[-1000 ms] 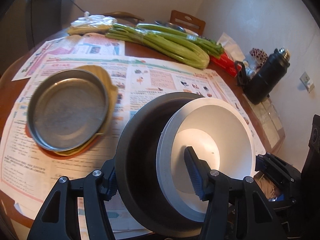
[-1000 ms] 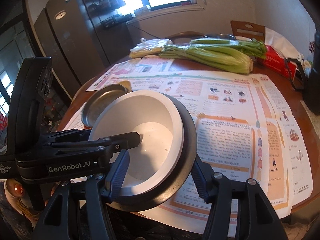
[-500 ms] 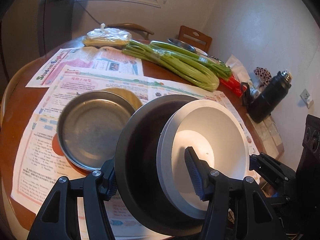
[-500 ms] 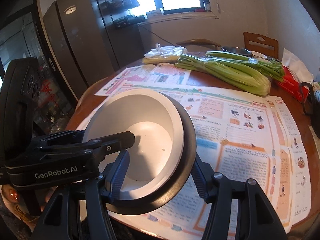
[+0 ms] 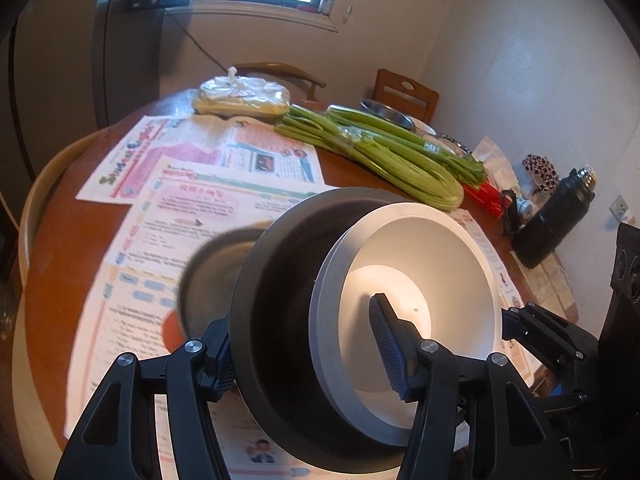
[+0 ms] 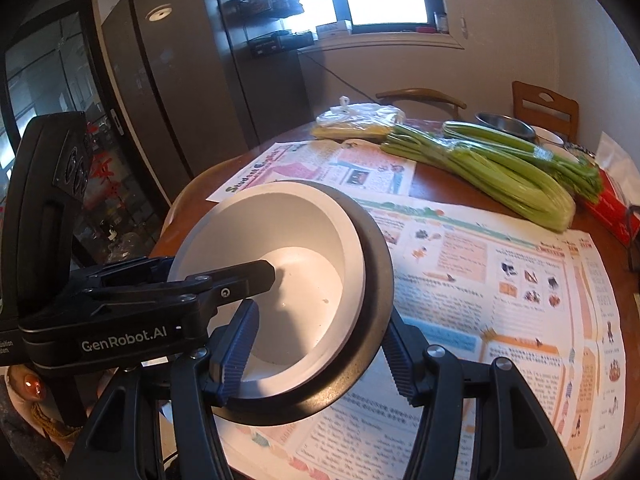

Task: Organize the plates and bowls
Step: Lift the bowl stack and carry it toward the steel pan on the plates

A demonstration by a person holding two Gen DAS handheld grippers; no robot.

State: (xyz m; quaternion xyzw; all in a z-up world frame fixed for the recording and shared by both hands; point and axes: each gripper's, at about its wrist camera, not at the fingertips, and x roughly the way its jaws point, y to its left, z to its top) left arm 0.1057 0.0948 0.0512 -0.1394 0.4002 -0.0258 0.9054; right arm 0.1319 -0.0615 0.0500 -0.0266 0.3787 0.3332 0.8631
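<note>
White bowl (image 5: 420,280) nested in black bowl (image 5: 276,304), carried above the metal plate (image 5: 212,276); left gripper (image 5: 304,344) and right gripper (image 6: 320,344) each pinch the rims. Next: lower squarely onto that plate.

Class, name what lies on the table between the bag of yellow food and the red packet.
The bundles of green stalks lie between the bag and the red packet; the right wrist view shows it best.

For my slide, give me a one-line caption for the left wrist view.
Both grippers hold a white bowl nested in a dark bowl above the newspaper-covered table.
</note>
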